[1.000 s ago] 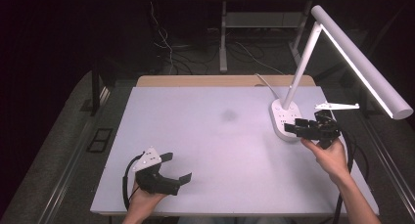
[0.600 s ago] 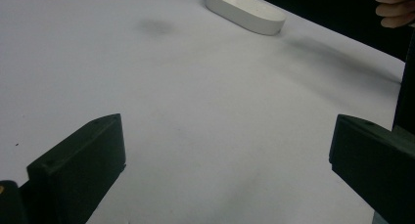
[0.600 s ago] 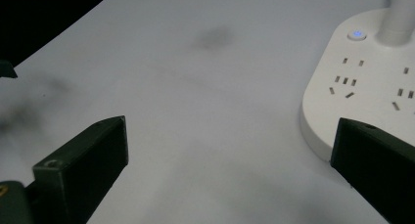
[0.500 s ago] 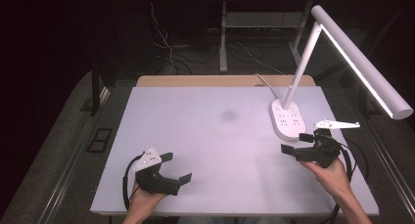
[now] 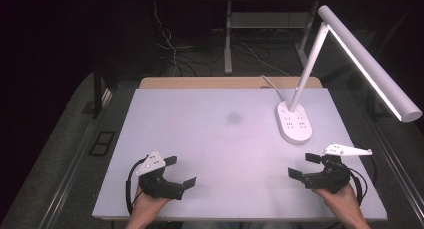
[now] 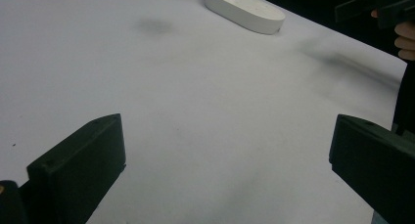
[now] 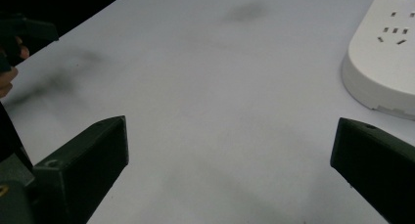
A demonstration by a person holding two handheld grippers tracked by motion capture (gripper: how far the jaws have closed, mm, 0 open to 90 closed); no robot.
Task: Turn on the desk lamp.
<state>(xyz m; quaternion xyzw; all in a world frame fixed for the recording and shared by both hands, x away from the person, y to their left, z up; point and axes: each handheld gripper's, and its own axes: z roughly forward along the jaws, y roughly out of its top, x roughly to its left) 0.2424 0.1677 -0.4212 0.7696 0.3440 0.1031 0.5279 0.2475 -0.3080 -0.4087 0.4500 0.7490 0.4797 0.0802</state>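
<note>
Right gripper back from white lamp base

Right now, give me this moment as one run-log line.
left gripper: jaws open, empty, near table edge | right gripper: jaws open, empty, apart from lamp base | lamp: upright

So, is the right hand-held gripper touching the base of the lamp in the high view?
No, the right hand-held gripper hovers over bare table, clearly apart from the lamp base, with its jaws open and nothing between them.
</note>
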